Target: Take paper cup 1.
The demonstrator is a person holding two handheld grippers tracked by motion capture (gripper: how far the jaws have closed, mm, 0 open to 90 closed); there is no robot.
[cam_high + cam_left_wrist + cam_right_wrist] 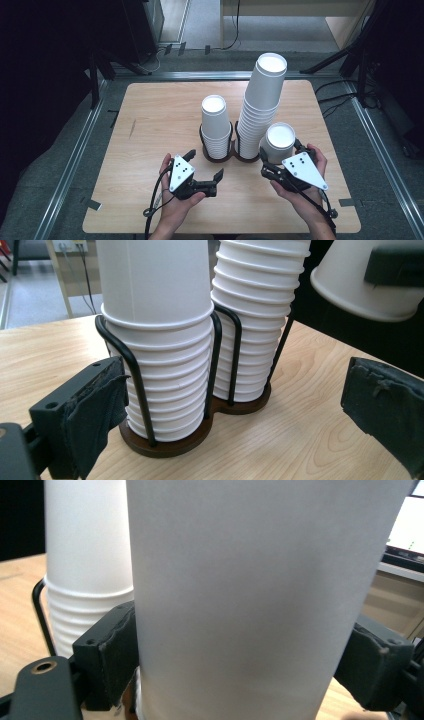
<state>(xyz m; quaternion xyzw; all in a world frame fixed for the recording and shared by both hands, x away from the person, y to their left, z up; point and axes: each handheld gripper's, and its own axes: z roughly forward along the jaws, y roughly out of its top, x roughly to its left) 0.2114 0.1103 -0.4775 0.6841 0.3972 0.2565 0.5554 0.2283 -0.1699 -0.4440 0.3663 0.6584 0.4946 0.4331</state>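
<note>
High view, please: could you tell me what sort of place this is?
Probably a lab recording station: a small wooden table inside metal floor rails, dark stands around it, and stacked paper cups in a rack.

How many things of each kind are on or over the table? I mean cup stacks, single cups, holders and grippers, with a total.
Stacks of white paper cups: 2 (short stack, tall stack)
Single white cup, held in the right gripper: 1
Dark two-ring cup holder: 1
Handheld grippers: 2 (the left gripper is the other one)
Total: 6
</note>
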